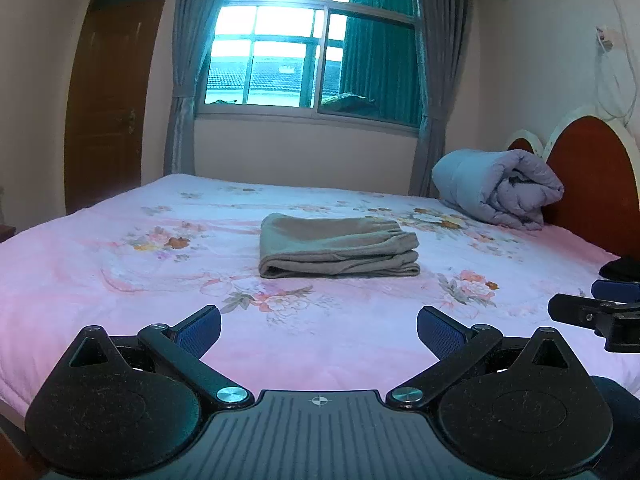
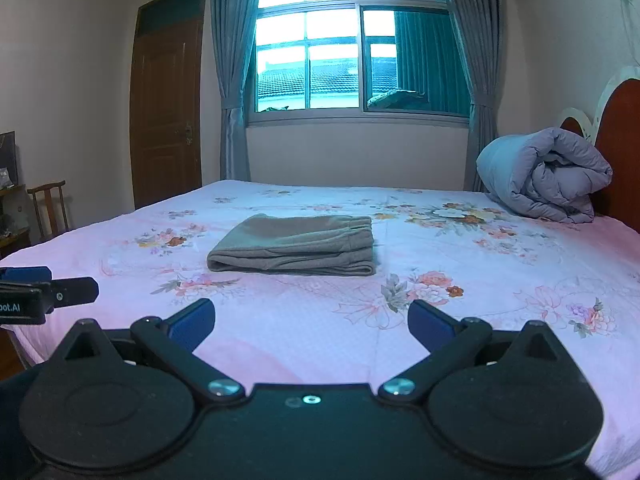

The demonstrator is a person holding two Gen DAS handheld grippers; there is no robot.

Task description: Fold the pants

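Both the left gripper (image 1: 319, 330) and the right gripper (image 2: 311, 322) hang spread wide and empty over the bed's (image 1: 100, 280) near edge, side by side. Bare floral sheet lies between them and the folded pants (image 2: 296, 246) at mid-bed. A rolled duvet (image 2: 548, 176) sits well apart against the headboard (image 1: 596, 184).

The folded pants (image 1: 338, 246) lie on the bed (image 1: 120, 264) ahead of me, near its middle. My left gripper (image 1: 319, 330) and right gripper (image 2: 311, 322) hang side by side over the near edge, well apart from them. A rolled duvet (image 1: 496, 188) sits far right against the headboard (image 1: 592, 176); the window (image 1: 316, 40) is behind, the door (image 1: 108, 96) left of it
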